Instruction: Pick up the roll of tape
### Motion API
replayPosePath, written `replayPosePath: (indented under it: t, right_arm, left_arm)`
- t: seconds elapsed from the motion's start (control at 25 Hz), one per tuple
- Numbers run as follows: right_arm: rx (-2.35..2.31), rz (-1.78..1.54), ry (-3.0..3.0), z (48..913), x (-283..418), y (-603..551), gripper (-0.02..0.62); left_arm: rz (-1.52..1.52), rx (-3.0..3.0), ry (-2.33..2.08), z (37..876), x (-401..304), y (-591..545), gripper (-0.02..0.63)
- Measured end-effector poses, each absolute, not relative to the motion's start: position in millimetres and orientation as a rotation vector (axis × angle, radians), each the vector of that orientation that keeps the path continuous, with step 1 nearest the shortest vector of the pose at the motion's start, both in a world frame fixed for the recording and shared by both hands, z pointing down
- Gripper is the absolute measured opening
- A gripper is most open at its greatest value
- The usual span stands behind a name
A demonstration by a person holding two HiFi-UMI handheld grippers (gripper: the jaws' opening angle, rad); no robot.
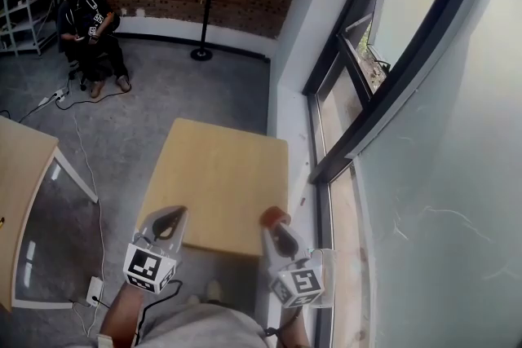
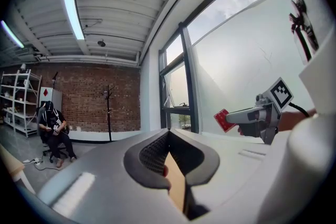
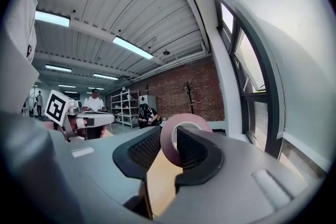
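Clamped between the jaws of my right gripper (image 3: 169,148), the pink roll of tape (image 3: 187,118) stands upright over the near edge of the wooden table (image 1: 220,175), while my left gripper (image 2: 167,137), off to its left, has its jaws pressed together, empty.

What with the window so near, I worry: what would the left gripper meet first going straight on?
Nothing close: the left gripper points level above the table, so the way looks free. Farther on, probably the white wall beside the window, though depth is unclear.
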State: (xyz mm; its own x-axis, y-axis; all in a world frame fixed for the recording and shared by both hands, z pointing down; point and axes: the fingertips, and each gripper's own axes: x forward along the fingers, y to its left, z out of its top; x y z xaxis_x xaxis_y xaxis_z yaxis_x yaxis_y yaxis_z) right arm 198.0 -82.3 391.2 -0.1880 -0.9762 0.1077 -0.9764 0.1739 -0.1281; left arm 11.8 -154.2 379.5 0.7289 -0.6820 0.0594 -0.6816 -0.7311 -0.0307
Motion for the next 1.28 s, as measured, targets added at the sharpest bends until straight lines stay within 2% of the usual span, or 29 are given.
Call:
replayPosePath:
  t: [1.28]
  right_arm:
    - [2.055, 0.209, -2.370, 387, 196, -61, 0.110]
  left_arm:
    - [-0.088, -2.899, 1.150, 379, 0, -142, -0.002]
